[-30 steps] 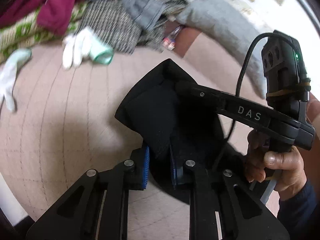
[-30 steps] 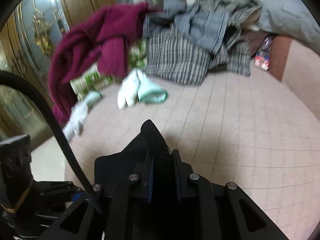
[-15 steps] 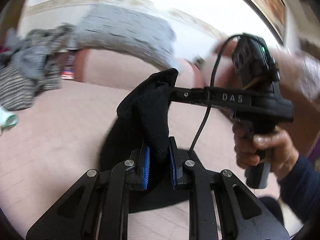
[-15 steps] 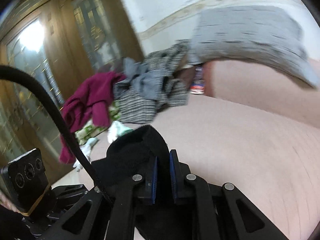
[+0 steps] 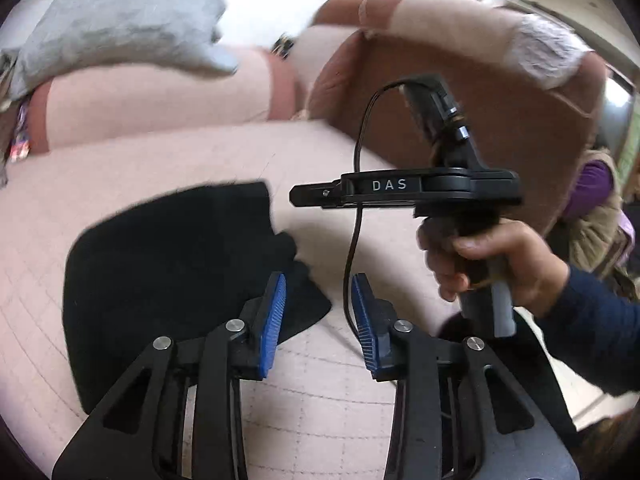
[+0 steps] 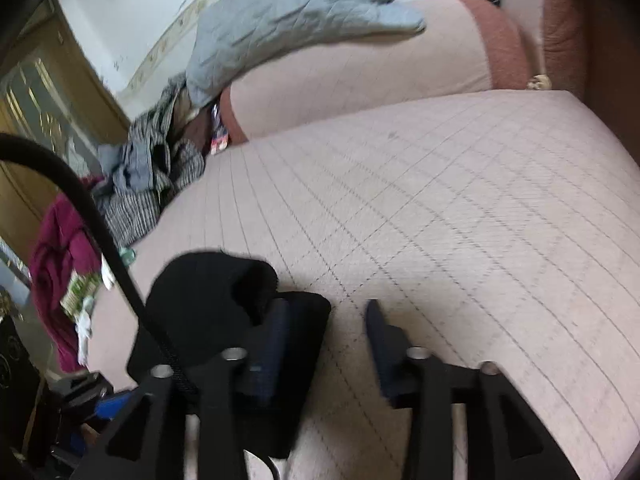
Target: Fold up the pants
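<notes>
Both jaws just opened, nothing pinched: left gripper (image 5: pixel 318 312) and right gripper (image 6: pixel 326 332) spread (folded black pants (image 5: pixel 168 264) lie left, on pink cushion (image 6: pixel 440 208)).

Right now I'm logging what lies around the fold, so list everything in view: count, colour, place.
pants: one, black, lying folded on the seat, left of both grippers
seat cover: one, pale pink with a quilted grid, under the pants
back cushion: one, pink with a rust-brown end, behind the seat
blanket: one, grey quilted, draped over the back cushion
clothes pile: one heap, grey and striped, far left end of the seat
garment: one, maroon, hanging off the left edge
armrest: one, brown, at the right end
left gripper: black with blue pads, jaws just opened, nothing between them
right gripper: black, jaws just opened, empty
hand: one, dark blue sleeve, holding the right gripper's handle
</notes>
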Tool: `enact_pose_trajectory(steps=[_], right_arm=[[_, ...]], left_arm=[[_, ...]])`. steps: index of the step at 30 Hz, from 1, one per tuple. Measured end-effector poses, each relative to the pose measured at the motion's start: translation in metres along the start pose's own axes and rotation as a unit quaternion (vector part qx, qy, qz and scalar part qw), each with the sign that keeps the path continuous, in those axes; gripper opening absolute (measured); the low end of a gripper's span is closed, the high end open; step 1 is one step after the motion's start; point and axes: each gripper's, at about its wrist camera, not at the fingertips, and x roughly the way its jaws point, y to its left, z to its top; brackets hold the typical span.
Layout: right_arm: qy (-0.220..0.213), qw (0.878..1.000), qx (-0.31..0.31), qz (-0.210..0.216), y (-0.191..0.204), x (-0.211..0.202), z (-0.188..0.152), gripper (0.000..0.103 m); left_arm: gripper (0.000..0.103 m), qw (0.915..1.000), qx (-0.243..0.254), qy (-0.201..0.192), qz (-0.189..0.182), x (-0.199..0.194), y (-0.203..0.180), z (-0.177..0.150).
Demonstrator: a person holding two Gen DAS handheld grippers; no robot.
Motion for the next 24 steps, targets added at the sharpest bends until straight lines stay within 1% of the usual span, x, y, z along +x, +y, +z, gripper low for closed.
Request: enact_pose_trajectory(steps=[2, 3, 5, 6, 7, 10, 12, 13, 14, 15, 16, 17, 21, 23, 24], right_arm=[[-0.011, 1.000, 0.015, 0.013, -0.003, -0.012, -0.001, 0.049], [-0.014, 0.999, 0.026, 0.026, -0.005, -0.016, -0.002, 0.050], [-0.011, 0.998, 0.042, 0.050, -0.003, -0.016, -0.003, 0.056], [-0.003, 0.997, 0.046, 0.066, 0.003, -0.009, -0.002, 0.058], [0.004, 0.996, 0.045, 0.071, 0.005, -0.004, -0.003, 0.059], [0.022, 0.997, 0.029, 0.066, 0.020, 0.022, 0.000, 0.059], [0.039, 0.996, 0.033, 0.073, 0.025, 0.041, 0.001, 0.059], [0.052, 0.995, 0.037, 0.080, 0.027, 0.051, 0.001, 0.051], [0.057, 0.994, 0.033, 0.087, 0.028, 0.055, -0.001, 0.027], [0.053, 0.994, 0.020, 0.092, 0.035, 0.058, -0.002, 0.020], [0.047, 0.995, 0.011, 0.086, 0.039, 0.058, -0.003, 0.017], [0.039, 0.996, 0.006, 0.085, 0.040, 0.054, -0.005, 0.011], [0.011, 0.993, 0.026, 0.113, 0.028, 0.024, -0.004, 0.009], [0.013, 0.995, 0.028, 0.099, 0.023, 0.018, -0.008, 0.009], [0.025, 0.996, 0.028, 0.084, 0.020, 0.022, -0.013, 0.009]], left_arm=[[0.034, 0.9997, 0.016, -0.010, 0.017, -0.007, 0.000, 0.003], [0.034, 0.9994, 0.014, -0.012, 0.031, -0.009, 0.005, 0.005], [0.034, 0.9986, -0.005, -0.012, 0.051, -0.010, 0.016, 0.008], [0.034, 0.9978, -0.018, -0.011, 0.063, -0.011, 0.023, 0.009], [0.034, 0.9972, -0.029, -0.011, 0.069, -0.011, 0.029, 0.007], [0.034, 0.9947, -0.059, 0.000, 0.084, -0.007, 0.041, 0.004], [0.034, 0.9936, -0.060, 0.014, 0.095, 0.000, 0.044, -0.002], [0.034, 0.9929, -0.058, 0.025, 0.100, 0.007, 0.044, -0.003], [0.034, 0.9930, -0.059, 0.030, 0.098, 0.011, 0.044, -0.004], [0.034, 0.9932, -0.062, 0.035, 0.092, 0.014, 0.042, -0.005], [0.034, 0.9938, -0.063, 0.043, 0.081, 0.020, 0.039, -0.005], [0.034, 0.9943, -0.060, 0.046, 0.075, 0.020, 0.036, -0.007], [0.034, 0.9970, -0.023, 0.046, 0.057, 0.026, 0.015, -0.004], [0.034, 0.9971, -0.016, 0.053, 0.052, 0.033, 0.010, -0.002], [0.034, 0.9967, -0.018, 0.060, 0.052, 0.037, 0.010, -0.003]])
